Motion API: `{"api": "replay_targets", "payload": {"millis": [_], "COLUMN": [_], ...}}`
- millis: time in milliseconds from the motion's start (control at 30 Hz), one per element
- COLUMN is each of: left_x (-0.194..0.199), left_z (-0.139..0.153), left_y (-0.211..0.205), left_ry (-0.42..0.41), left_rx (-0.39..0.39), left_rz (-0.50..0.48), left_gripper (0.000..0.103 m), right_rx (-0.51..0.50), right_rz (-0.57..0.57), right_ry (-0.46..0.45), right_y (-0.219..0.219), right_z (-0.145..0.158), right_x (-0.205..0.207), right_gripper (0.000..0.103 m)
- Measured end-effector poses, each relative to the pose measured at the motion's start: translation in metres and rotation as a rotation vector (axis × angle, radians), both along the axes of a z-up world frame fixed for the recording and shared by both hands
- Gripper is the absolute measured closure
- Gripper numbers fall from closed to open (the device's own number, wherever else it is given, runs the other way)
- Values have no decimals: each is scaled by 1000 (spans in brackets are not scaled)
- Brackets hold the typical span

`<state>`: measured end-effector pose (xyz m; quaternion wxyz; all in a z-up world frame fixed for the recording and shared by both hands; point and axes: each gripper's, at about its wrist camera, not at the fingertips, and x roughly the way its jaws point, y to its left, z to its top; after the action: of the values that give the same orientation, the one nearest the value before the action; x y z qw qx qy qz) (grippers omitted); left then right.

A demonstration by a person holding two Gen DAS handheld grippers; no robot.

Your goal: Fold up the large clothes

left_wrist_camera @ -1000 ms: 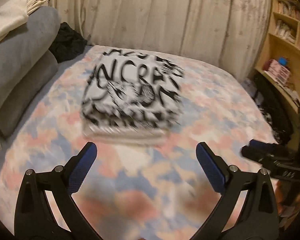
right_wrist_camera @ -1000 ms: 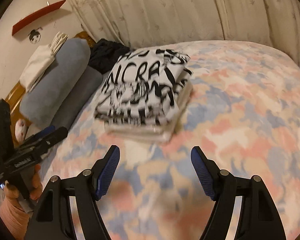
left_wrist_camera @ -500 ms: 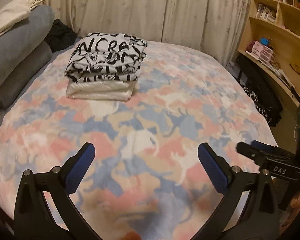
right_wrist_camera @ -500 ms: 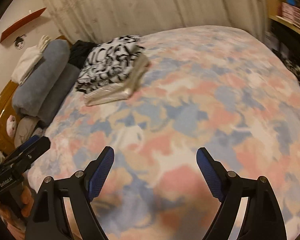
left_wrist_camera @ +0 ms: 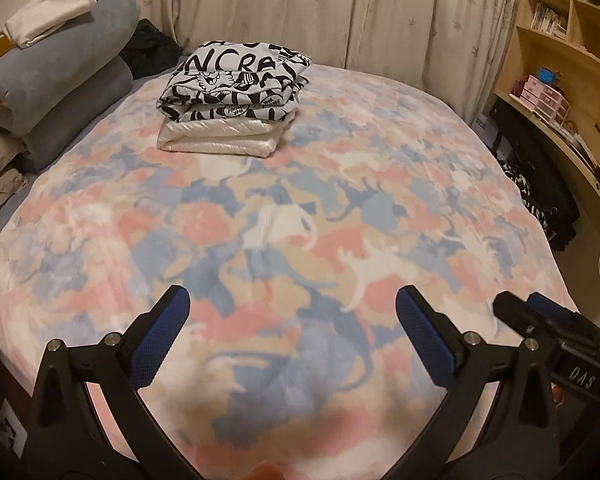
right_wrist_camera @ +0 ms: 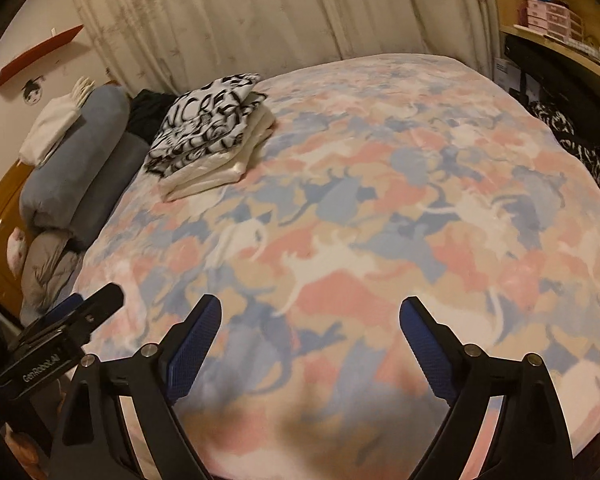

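Note:
A folded black-and-white lettered garment [left_wrist_camera: 236, 80] [right_wrist_camera: 206, 128] lies on top of a folded white garment [left_wrist_camera: 220, 140] [right_wrist_camera: 216, 172] at the far left part of the bed. My left gripper [left_wrist_camera: 292, 304] is open over the near end of the bed, nothing between its blue pads. My right gripper [right_wrist_camera: 310, 312] hangs beside it, jaws still opening, with only blanket behind them. Each gripper shows at the edge of the other's view: the right gripper [left_wrist_camera: 540, 320] and the left gripper [right_wrist_camera: 92, 308]. Both are far from the stack.
The bed carries a pink, blue and white patterned blanket [left_wrist_camera: 300, 220]. Rolled blue-grey bedding [left_wrist_camera: 60, 80] with a white cloth [left_wrist_camera: 52, 16] lies at the left. A dark garment [left_wrist_camera: 152, 48] sits behind the stack. Curtains [left_wrist_camera: 320, 12] hang at the back; wooden shelves [left_wrist_camera: 560, 60] and dark clothes [left_wrist_camera: 540, 192] stand right.
Both grippers have drawn back from the folded stack toward the near end of the bed, so the stack looks smaller and farther. The right gripper's jaws have widened.

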<state>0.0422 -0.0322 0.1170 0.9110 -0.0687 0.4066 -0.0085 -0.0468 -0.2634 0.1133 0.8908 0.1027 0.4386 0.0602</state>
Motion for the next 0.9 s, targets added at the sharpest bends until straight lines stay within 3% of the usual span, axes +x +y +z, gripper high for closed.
{"api": "replay_targets", "payload": {"millis": [233, 900], "left_x": [-24, -31], "left_z": [15, 15], "left_y": [-14, -15], "left_ry": [-45, -12], "left_rx": [44, 41], "left_rz": [-27, -33], "left_gripper": [1, 1], "right_rx": [-10, -16], "right_rz": [14, 19], "right_ry": [-30, -48], "right_y": [10, 12], "right_z": [15, 21], "right_x": [-24, -38], "right_gripper": [11, 11]}}
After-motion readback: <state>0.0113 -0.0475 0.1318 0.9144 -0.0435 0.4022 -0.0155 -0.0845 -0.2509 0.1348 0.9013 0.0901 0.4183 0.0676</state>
